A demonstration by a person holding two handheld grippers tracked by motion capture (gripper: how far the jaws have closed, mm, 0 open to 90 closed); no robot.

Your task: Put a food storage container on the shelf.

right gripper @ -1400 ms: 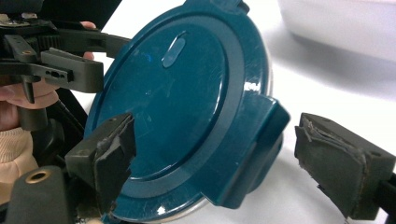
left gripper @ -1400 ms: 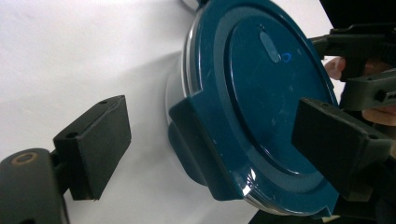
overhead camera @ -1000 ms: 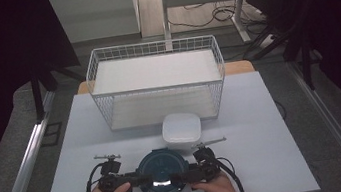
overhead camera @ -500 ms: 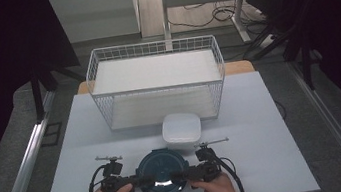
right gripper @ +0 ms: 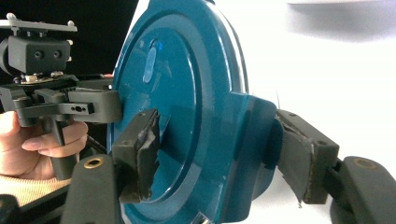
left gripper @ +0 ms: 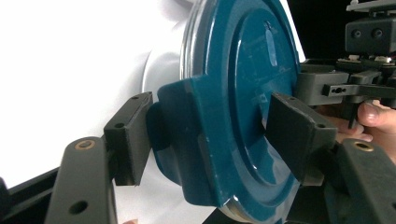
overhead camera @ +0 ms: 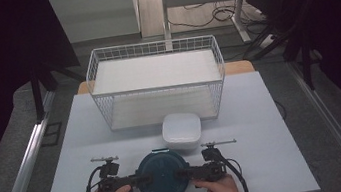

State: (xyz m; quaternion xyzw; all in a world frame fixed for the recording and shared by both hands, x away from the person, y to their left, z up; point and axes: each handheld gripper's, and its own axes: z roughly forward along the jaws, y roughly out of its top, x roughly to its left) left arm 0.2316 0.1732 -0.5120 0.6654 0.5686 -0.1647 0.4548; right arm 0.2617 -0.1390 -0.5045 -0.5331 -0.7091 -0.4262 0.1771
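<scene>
**Lid clamped at both tabs, a slip the main risk**

The round blue lid (overhead camera: pixel 163 178) sat near the front edge of the white table (overhead camera: pixel 278 161), midway between its front corners, with both hands on it. The left gripper (left gripper: pixel 210 135) had its jaws pressed onto the lid's left clip tab, one pad above and one below, and the right gripper (right gripper: pixel 219 154) pinched the opposite tab the same way. Whether a container body lay under the lid could not be told, though a paler rim showed beneath it in the left gripper view.

The likeliest trouble, as it looked, was an uneven pull: each hold was on a small tab, so if one hand lifted or tugged ahead of the other, the lid could tilt, spring from a pad and drop. The right gripper's pads looked frayed, which might weaken that grip. The white square bowl (overhead camera: pixel 182 129) stood just behind the lid, almost touching, and could be knocked by a forward swing.

The bowl appeared empty. The wire basket (overhead camera: pixel 157 87) toward the back edge held nothing but a white liner.
</scene>
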